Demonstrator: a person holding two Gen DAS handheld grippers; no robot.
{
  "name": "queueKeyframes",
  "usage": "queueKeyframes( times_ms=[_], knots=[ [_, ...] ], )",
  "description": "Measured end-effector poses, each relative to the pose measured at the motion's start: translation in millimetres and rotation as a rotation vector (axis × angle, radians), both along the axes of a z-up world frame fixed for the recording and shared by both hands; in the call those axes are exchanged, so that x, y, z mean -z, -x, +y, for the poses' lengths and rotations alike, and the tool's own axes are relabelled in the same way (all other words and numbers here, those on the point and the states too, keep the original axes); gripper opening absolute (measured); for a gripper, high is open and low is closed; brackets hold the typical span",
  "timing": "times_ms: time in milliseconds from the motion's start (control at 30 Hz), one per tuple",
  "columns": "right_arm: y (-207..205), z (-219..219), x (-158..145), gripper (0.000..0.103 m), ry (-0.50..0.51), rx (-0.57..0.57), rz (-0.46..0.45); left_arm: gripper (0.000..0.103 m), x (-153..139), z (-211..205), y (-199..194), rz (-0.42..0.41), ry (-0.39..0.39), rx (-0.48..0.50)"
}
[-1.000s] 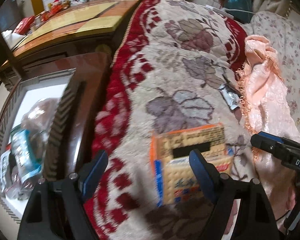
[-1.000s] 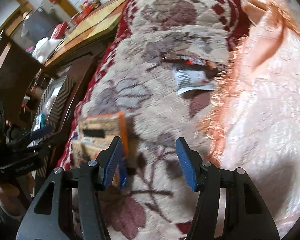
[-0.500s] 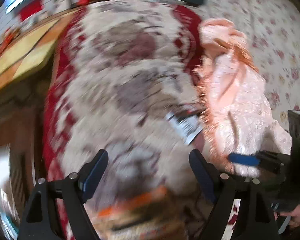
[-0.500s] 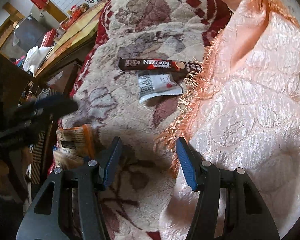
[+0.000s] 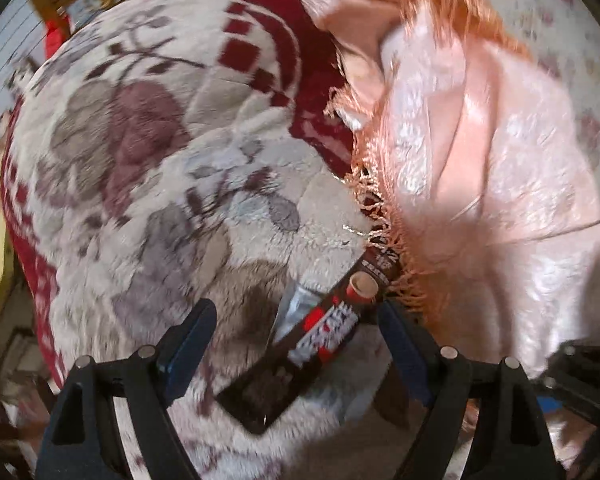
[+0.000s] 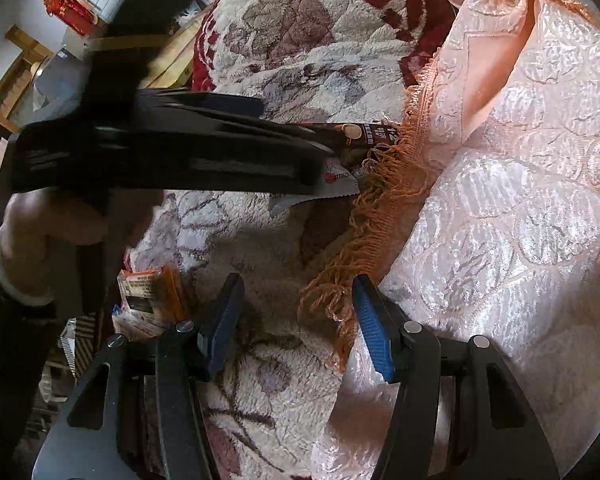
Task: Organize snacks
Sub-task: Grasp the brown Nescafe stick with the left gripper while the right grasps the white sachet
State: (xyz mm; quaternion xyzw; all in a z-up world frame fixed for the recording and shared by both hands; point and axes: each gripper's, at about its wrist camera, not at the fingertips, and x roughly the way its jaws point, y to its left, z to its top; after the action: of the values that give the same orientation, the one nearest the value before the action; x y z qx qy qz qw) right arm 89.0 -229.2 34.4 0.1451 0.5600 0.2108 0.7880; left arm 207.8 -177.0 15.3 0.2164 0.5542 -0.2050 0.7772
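Plush floral blanket (image 5: 148, 184) is covering the bed, with a pink fringed cloth (image 5: 480, 168) lying across the right of both views. The left gripper (image 5: 296, 344) is hovering with jaws spread around a dark coffee stick packet (image 5: 324, 336), not yet pinching it. The right gripper (image 6: 296, 316) is waiting with jaws spread on nothing. One silver sachet (image 6: 332, 190) is lying partly under the packet; one orange snack box (image 6: 152, 296) is sitting at lower left. Closing now could snag the fringe or the sachet as well.
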Motion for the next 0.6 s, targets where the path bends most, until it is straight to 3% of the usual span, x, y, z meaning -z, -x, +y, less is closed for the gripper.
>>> queueKeyframes(
  times_ms=[200,267,367,433,600],
  knots=[
    [-4,-5,3,0.056,-0.031,0.024,0.013,0.083,16,-7,-19,0.032,-0.032,-0.008],
    [-5,-4,3,0.056,-0.030,0.023,0.011,0.073,19,-3,-28,0.046,-0.020,-0.051],
    [-5,-5,4,0.056,-0.036,0.028,0.014,0.063,17,14,-41,0.081,0.072,-0.124],
    [-5,-5,4,0.056,-0.038,0.031,0.014,0.040,13,26,-45,0.064,0.085,-0.166],
    [-5,-4,5,0.056,-0.032,0.029,0.011,0.029,8,40,-46,0.051,0.105,-0.159]
  ],
)
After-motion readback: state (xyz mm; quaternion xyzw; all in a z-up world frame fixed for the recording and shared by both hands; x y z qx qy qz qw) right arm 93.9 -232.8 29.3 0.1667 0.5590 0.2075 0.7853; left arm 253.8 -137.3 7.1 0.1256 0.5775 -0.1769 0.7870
